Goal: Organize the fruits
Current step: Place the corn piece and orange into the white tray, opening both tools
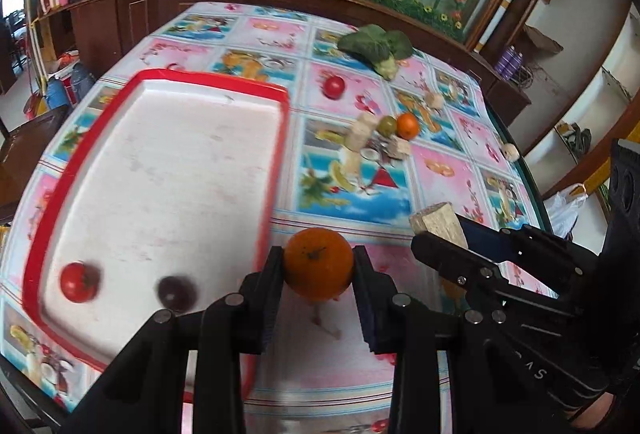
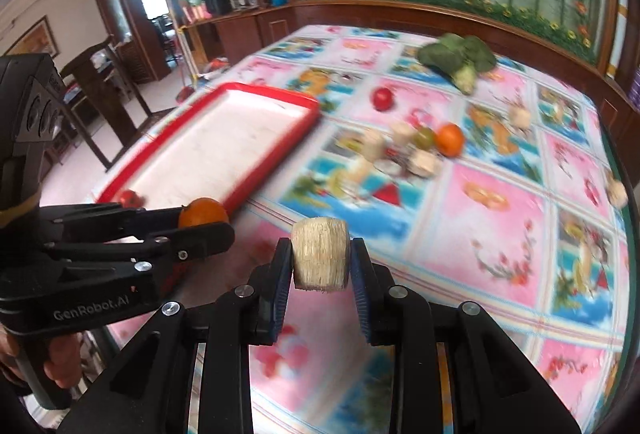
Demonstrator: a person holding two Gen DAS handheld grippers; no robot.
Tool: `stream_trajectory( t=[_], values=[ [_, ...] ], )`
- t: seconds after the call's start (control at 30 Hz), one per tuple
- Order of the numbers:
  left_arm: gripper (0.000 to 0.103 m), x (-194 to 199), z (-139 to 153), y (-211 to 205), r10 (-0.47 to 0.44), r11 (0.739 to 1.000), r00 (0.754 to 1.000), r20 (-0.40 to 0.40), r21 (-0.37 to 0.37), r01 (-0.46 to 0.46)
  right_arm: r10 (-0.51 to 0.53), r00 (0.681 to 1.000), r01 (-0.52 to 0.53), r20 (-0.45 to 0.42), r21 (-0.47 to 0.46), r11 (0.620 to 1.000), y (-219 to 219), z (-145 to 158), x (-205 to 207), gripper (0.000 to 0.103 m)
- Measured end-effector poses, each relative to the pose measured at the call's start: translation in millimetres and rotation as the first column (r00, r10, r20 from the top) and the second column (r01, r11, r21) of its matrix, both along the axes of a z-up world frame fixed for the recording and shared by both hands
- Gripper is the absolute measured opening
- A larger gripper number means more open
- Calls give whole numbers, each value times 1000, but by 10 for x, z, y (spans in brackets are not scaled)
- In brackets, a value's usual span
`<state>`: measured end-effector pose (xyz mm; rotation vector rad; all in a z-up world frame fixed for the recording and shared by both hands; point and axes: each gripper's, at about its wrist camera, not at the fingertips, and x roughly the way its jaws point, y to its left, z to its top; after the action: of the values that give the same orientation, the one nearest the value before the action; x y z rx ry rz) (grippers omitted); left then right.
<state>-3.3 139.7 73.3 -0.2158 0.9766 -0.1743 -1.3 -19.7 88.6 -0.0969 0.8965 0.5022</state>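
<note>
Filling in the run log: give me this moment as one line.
left gripper: shut on orange | right gripper: shut on sugarcane chunk | red tray: tomato, dark fruit

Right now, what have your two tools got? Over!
Left tool shut on orange. Right tool shut on pale chunk. Red tray alongside, tomato inside. Path clear.

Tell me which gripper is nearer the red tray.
Left. The left gripper, holding an orange, is right beside the red tray; the right gripper, holding a pale chunk, is farther out over the tablecloth.
</note>
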Motion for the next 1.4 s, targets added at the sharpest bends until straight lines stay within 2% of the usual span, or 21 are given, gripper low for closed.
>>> stream_trajectory(
  t=[0.27, 0.4, 0.7, 1.0, 1.3, 1.4],
  values=[
    [36, 49, 37, 632, 106, 994, 994, 15, 13, -107, 94, 996, -94, 9, 13, 995, 654, 108, 118, 28],
    [36, 80, -9, 919, 154, 987, 988, 13, 43, -154, 132, 991, -132, 3, 26, 991, 951, 122, 172, 28],
    [36, 239, -303, 1393, 237, 968, 971, -40, 91, -232, 201, 978, -201, -53, 1, 980, 1557, -161, 310, 28],
    [36, 366, -533, 1513, 250, 965, 965, -81, 102, -242, 205, 970, -211, -129, -33, 977, 1804, -523, 405, 28],
    [38, 387, -576, 1489, 253, 961, 964, -77, 132, -241, 214, 966, -224, -144, -58, 973, 1889, -602, 416, 28],
    [44, 390, -573, 1458, 250, 961, 965, -81, 142, -238, 218, 966, -229, -141, -68, 971, 1898, -596, 407, 29]
  ],
)
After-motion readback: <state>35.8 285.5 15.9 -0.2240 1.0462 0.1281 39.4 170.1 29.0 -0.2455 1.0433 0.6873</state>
